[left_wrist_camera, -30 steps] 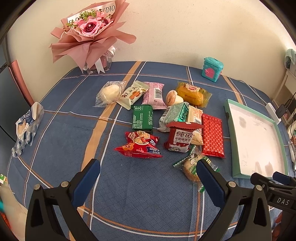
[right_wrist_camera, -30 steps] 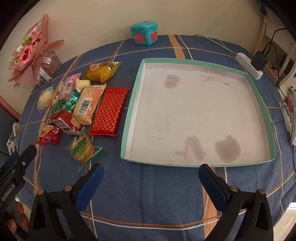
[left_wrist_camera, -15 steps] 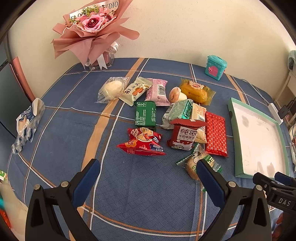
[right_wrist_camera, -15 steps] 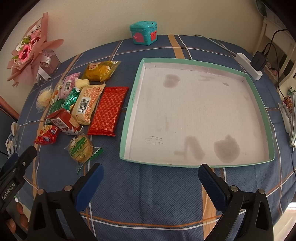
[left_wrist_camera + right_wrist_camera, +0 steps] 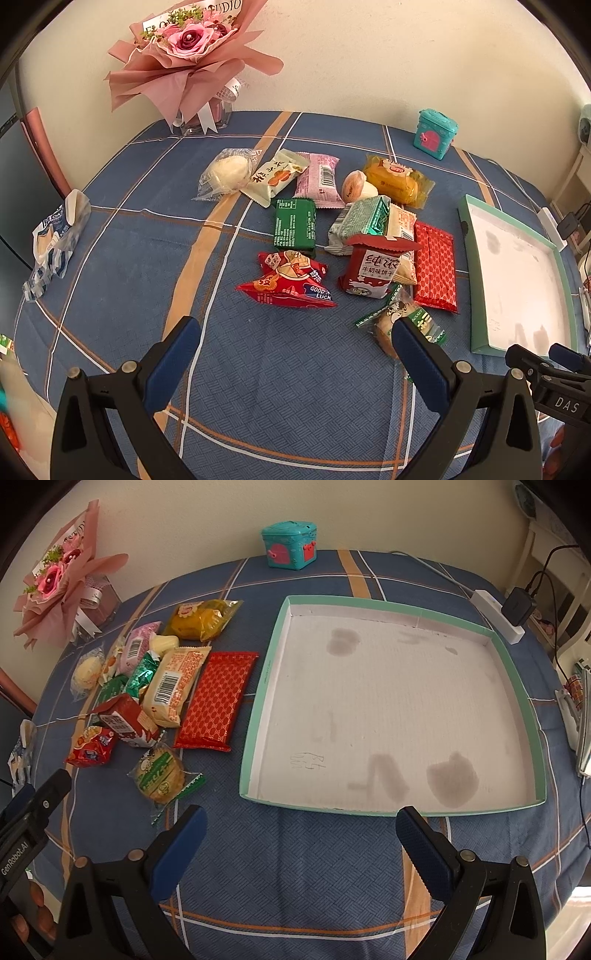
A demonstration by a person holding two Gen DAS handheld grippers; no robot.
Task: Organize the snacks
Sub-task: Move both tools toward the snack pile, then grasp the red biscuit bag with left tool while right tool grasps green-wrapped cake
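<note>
- Both claws gape wide with nothing between their blue-padded fingers: the left gripper (image 5: 295, 339) hovers over bare cloth at the near edge, facing the snack pile; the right gripper (image 5: 301, 830) hovers just short of the tray's near wall, touching nothing.
- Blue plaid tablecloth (image 5: 295, 867) covers the whole surface; a broad open strip runs along the near edge under both claws.
- Shallow mint-green cardboard tray with a stained white floor (image 5: 264, 686) lies on the right half of the surface, empty, with its left wall just beside the snacks.
- Pink paper-wrapped rose bouquet (image 5: 192, 62) stands at the far left corner against the wall.
- Flat red patterned foil packet (image 5: 218, 701) lies nearest the tray's left wall, a narrow gap between them.
- Red "Good Luck" pouch (image 5: 288, 284) sits at the pile's near left side, with open cloth on its left.
- Round biscuit in a clear green-printed wrapper (image 5: 160, 773) lies closest to the near edge, apart from the tray.
- Small teal toy box (image 5: 290, 544) stands at the far edge.
</note>
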